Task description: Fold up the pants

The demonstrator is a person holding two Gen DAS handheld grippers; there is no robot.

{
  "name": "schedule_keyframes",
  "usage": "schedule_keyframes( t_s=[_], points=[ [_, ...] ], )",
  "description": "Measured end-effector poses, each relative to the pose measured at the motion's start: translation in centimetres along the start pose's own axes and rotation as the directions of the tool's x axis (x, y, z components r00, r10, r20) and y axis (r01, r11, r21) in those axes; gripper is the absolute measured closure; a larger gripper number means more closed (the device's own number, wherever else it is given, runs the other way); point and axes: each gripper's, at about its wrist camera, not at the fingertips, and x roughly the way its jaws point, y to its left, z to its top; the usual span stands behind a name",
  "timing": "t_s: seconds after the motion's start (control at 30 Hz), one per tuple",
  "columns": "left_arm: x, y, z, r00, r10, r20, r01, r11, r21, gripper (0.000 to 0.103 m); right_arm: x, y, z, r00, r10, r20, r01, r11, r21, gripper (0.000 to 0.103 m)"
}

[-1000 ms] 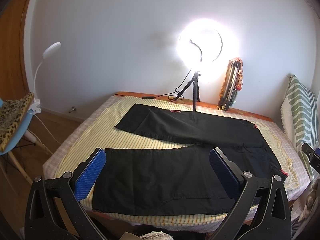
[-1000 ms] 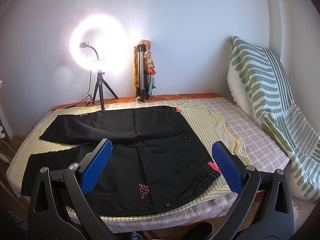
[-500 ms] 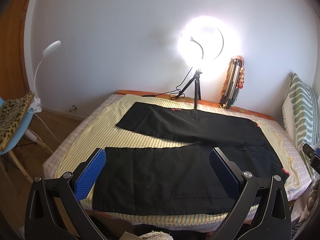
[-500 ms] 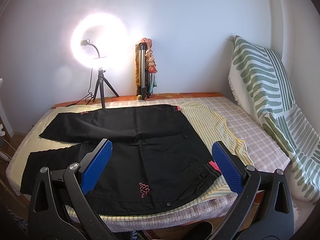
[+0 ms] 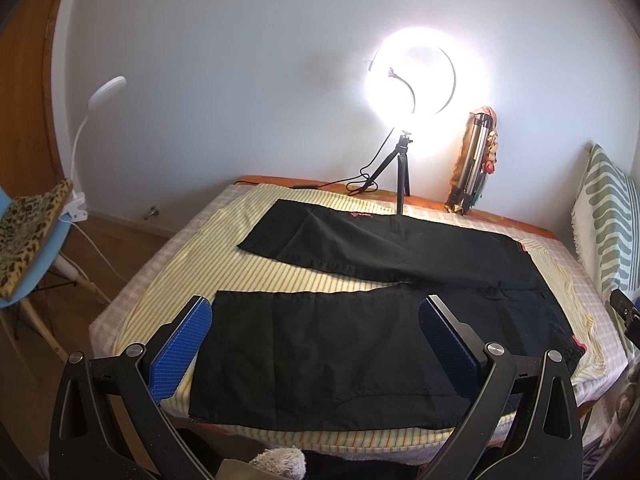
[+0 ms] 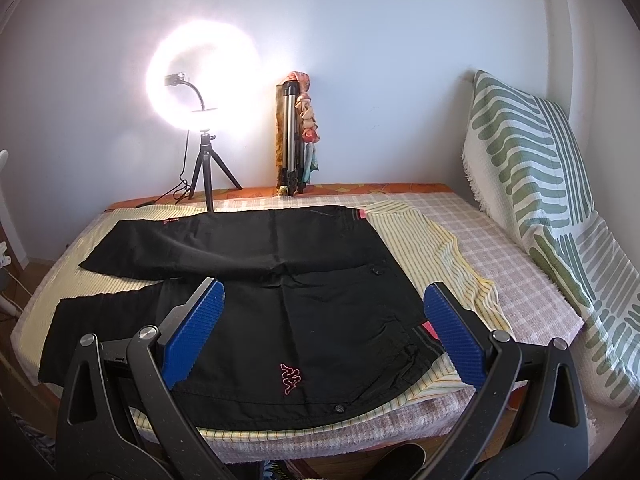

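Left tool (image 5: 315, 342): jaws spread wide, nothing between them, held above the near edge of the bed (image 5: 132, 292) over the hem end of the near trouser leg
Right tool (image 6: 324, 330): jaws equally wide, empty, held above the near edge toward the waist end
Pants (image 6: 280, 272): black, spread flat on a yellow striped sheet (image 6: 432, 248), waist toward the pillow (image 6: 532, 184) side, both legs running to the opposite side in an open V, far leg close to the far edge
Pants relative to tools: below and ahead of both, not touched; near leg's hem sits under the left tool, waistband corner with its pink trim just inside the right tool's right finger
Why so held: probably each tool is lined up over one end of the near leg, ready to pinch it and carry it onto the far leg
Progress: no fold made yet, by my reading
Background: ring light (image 5: 412, 76) on a small tripod at the far edge
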Motion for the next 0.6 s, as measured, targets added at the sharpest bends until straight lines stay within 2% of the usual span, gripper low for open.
schedule_keyframes(
  t_s=[0.2,0.33,0.5,0.6],
  points=[
    [0.8,1.0,0.1,0.999,-0.008,-0.035,0.008,1.0,-0.007,0.0,0.7,0.1,0.0,0.999,0.034,-0.017,-0.035,0.999,-0.018,0.001],
    [1.0,1.5,0.2,0.999,0.001,-0.033,0.0,0.999,0.039,0.0,1.3,0.2,0.1,0.997,0.067,-0.033,-0.069,0.996,-0.051,0.001],
    [1.7,2.6,0.2,0.999,-0.031,-0.039,0.033,0.998,0.058,0.0,2.1,0.3,0.1,0.994,0.098,-0.055,-0.103,0.991,-0.085,0.001],
    [2.3,2.8,-0.1,0.998,-0.037,-0.045,0.042,0.994,0.105,0.003,2.7,0.6,-0.2,0.99,0.119,-0.077,-0.129,0.984,-0.127,0.001]
  ],
)
